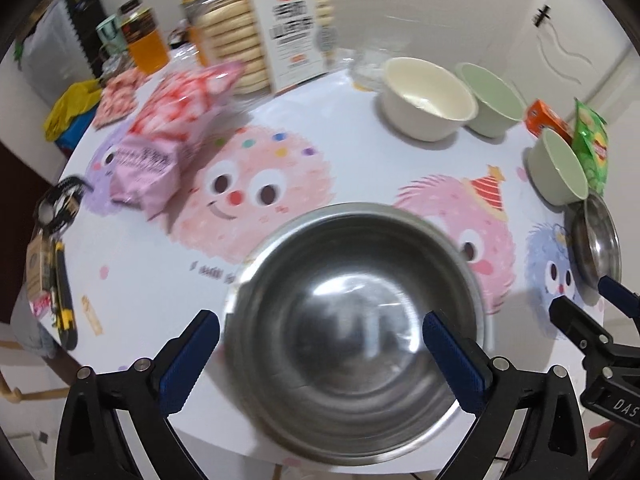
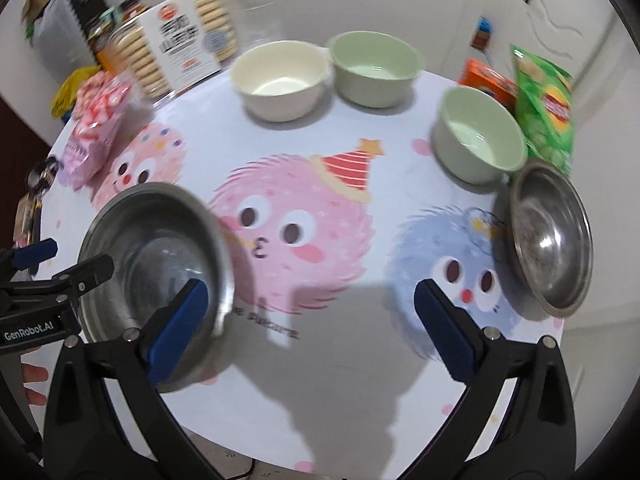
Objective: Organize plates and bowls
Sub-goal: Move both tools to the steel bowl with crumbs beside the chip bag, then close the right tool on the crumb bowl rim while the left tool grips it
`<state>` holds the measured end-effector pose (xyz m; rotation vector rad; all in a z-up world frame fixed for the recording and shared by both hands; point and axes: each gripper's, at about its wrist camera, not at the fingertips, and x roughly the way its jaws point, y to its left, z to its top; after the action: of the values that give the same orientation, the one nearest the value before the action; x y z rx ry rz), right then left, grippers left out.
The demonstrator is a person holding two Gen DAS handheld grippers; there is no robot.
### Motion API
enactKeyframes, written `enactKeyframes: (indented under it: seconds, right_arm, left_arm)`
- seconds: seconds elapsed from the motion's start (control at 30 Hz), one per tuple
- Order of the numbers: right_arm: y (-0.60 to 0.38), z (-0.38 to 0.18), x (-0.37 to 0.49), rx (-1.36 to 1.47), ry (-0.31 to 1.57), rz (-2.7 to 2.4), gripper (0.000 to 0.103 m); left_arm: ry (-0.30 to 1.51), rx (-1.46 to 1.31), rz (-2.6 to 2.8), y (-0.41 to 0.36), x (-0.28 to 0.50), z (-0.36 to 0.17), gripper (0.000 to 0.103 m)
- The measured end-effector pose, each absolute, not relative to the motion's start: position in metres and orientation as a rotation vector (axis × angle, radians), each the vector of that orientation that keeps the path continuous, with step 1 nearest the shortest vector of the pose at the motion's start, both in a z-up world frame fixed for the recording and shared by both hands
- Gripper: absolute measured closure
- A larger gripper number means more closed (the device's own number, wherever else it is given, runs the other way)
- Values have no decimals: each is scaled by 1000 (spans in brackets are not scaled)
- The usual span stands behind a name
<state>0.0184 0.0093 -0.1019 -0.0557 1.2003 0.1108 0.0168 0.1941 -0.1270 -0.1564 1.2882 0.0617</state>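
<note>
A large steel bowl (image 1: 356,332) sits upright at the table's near edge. My left gripper (image 1: 322,350) hangs open over it, one blue pad outside the rim and the other above the hollow, neither touching. My right gripper (image 2: 310,320) stands open over bare tablecloth between that steel bowl (image 2: 156,256) and a smaller steel bowl (image 2: 552,240) tilted at the right edge. A cream bowl (image 2: 280,80) and a green bowl (image 2: 374,68) stand side by side at the back. A second green bowl (image 2: 480,136) is beside the smaller steel one.
Pink snack bags (image 1: 168,136), a cookie box (image 1: 280,28) and bottles (image 1: 144,36) crowd the back left. A green chip bag (image 2: 544,108) and orange box (image 2: 488,80) stand back right. Keys (image 1: 56,240) lie at the round table's (image 2: 320,420) left edge.
</note>
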Motion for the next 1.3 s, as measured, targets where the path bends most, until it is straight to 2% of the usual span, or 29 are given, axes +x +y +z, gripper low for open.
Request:
enactKeyframes:
  seconds: [0.67,0.97,1.3]
  right_arm:
    - [-218,-81,7,173,1171,-159,1]
    - [-277,-99,15,229,1204,-203,1]
    - [-308,-121,31,301,1228,-177,1]
  left_arm:
    - [1355,-52,-213,-24,68,-129,0]
    - [1382,-27,-232,-90,87,-140,0]
    - [1413,-36,-224,-126,106,-153,0]
